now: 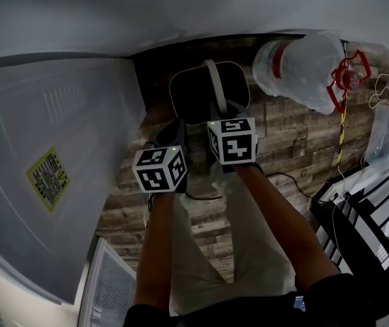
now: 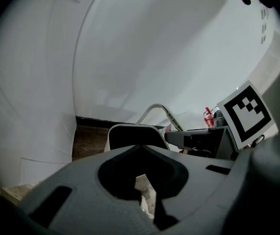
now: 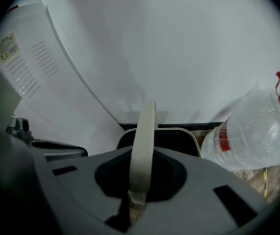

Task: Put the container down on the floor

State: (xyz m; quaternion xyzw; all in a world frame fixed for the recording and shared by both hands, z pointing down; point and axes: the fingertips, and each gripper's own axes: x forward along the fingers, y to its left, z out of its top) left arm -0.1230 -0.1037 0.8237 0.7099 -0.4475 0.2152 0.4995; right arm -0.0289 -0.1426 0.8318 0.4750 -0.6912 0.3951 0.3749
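The container (image 1: 197, 94) is a black bin with a beige rim and a beige bail handle (image 1: 212, 80), close to the white wall over the wood floor (image 1: 289, 142). My right gripper (image 1: 216, 109) is shut on the raised handle (image 3: 143, 146), which runs straight up between its jaws, with the bin's rim (image 3: 179, 138) just beyond. Whether the bin rests on the floor I cannot tell. My left gripper (image 1: 174, 133) sits to the left of the bin (image 2: 132, 136), shut with nothing in it.
A large white appliance panel (image 1: 51, 155) with a yellow label (image 1: 48, 177) stands to the left. A big clear water jug (image 1: 300, 67) lies to the right of the bin. A black rack (image 1: 371, 210) and a clear box (image 1: 388, 131) are farther right.
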